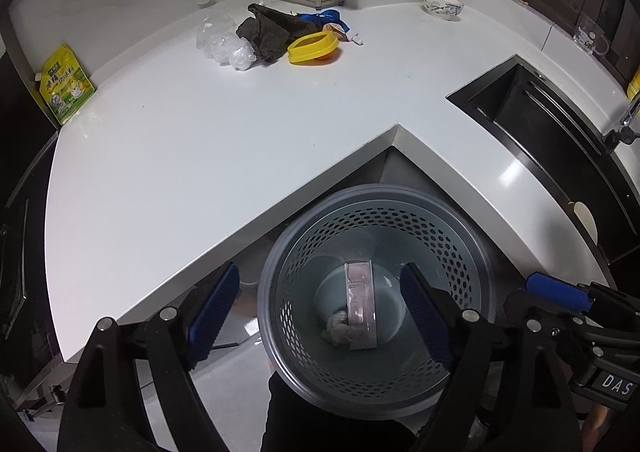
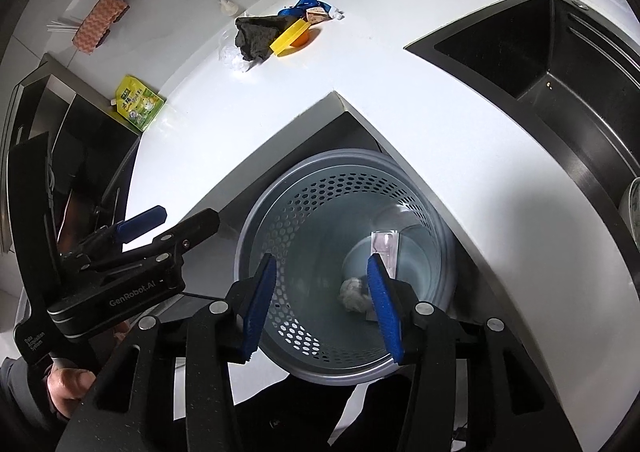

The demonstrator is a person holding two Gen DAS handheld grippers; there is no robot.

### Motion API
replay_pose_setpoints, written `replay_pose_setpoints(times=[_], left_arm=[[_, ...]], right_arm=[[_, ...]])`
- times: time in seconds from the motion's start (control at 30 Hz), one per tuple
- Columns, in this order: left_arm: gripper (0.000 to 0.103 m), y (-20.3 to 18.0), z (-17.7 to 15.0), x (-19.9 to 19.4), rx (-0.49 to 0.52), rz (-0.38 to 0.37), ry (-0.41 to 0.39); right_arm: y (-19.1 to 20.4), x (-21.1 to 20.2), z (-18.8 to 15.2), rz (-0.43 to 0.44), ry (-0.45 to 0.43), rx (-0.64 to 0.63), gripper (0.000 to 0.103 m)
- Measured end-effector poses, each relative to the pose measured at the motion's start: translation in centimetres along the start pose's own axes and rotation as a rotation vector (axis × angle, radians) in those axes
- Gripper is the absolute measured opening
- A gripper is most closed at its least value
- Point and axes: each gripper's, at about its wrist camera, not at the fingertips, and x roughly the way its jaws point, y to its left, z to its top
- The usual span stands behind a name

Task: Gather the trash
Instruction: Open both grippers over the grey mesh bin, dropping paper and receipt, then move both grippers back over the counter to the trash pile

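A grey perforated waste bin (image 1: 292, 236) (image 2: 280, 220) stands on the floor under the inner corner of the white counter. At its bottom lie a pinkish flat packet (image 1: 361, 304) (image 2: 386, 248) and a crumpled tissue wad (image 1: 338, 330) (image 2: 354, 294). My left gripper (image 1: 320, 268) (image 2: 190, 214) hangs over the bin's left side, open, with nothing between its blue pads. Beside it, my right gripper (image 2: 322, 258) is over the bin mouth, open and empty too. One of its pads (image 1: 556, 292) shows at the right of the left wrist view.
On the counter at the back lie clear crumpled plastic (image 1: 226, 44), a dark cloth (image 1: 268, 34), a yellow lid on an orange tub (image 1: 314, 48) and a blue item (image 1: 320, 17). A green-yellow pouch (image 1: 66, 86) stands far left. The black sink (image 1: 540, 112) is right, a bowl (image 1: 442, 6) behind it.
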Motion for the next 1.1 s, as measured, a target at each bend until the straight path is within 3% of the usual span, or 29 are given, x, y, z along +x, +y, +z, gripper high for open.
replay_pose_setpoints(times=[0.57, 0.87, 1.1], left_arm=[[0.089, 3.1, 2.9, -4.5, -0.043, 0.074, -0.132], [0.091, 7.7, 7.8, -4.3, -0.051, 0.089, -0.197], [0.093, 11.8, 12.9, -1.6, -0.045, 0.075, -0.222]], right_arm=[[2.2, -1.8, 3.3, 0.023, -0.094, -0.072, 0.046], [6.2, 0.0, 8.8, -0.047, -0.157, -0.144, 0.052], [8.9, 3.4, 14.3, -0.12, -0.199, -0.155, 0.057]])
